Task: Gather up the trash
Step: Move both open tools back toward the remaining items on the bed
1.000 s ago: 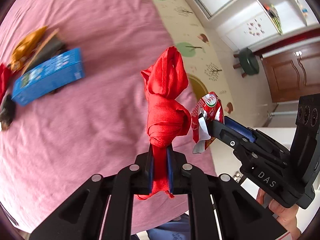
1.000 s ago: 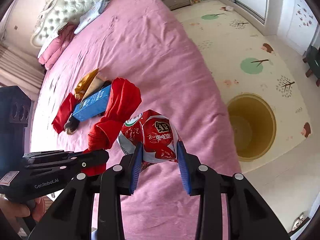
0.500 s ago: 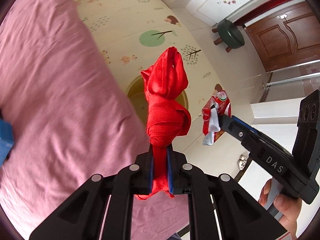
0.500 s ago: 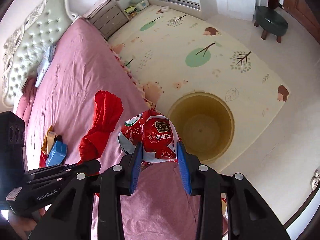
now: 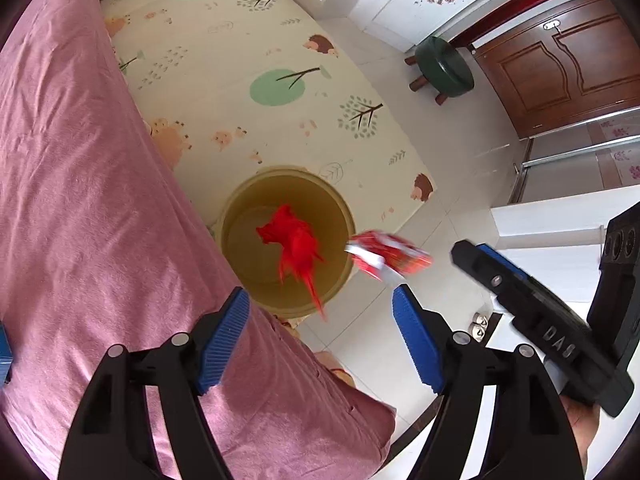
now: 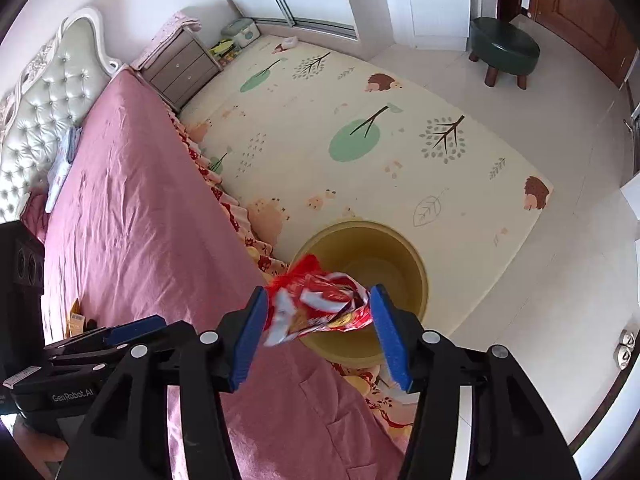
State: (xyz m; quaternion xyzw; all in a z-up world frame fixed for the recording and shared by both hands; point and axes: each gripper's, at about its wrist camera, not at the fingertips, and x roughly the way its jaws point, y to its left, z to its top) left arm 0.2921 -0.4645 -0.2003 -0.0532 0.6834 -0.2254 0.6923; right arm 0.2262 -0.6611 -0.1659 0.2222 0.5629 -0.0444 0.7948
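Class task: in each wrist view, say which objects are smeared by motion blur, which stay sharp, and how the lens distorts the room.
Left wrist view: red cloth and snack wrapper streak with blur over the sharp yellow bin. Right wrist view: wrapper blurred between crisp tongs. Both views: fisheye bends edges, dark corners.

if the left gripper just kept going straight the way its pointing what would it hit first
Most likely the yellow bin. The open left gripper aims down toward its near rim, with only the falling red cloth blurred in the air between. Depth is unclear, so the bed edge might graze its left finger.
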